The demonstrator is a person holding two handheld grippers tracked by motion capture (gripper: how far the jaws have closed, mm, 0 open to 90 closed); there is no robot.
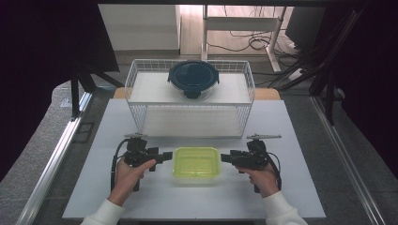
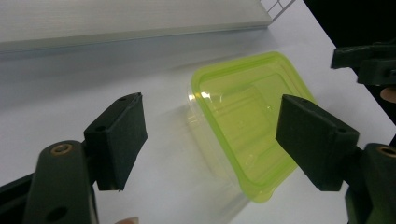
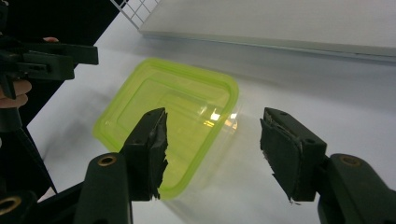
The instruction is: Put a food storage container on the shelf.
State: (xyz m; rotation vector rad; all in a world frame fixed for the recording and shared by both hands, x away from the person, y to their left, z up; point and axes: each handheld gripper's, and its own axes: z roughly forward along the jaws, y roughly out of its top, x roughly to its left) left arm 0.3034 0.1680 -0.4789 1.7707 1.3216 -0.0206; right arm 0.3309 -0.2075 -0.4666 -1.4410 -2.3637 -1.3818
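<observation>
A clear rectangular container with a yellow-green lid sits on the white table, near the front. My left gripper points at its left end and my right gripper at its right end, each just short of the rim. In the left gripper view the jaws of my left gripper stand apart and the container lies ahead between them, untouched. In the right gripper view my right gripper is open too, with the container just beyond its left jaw.
A white wire basket rack stands behind the container, across the middle of the table. A round dark blue lidded bowl rests on its upper shelf. Bare table lies in front of the hands and at both sides.
</observation>
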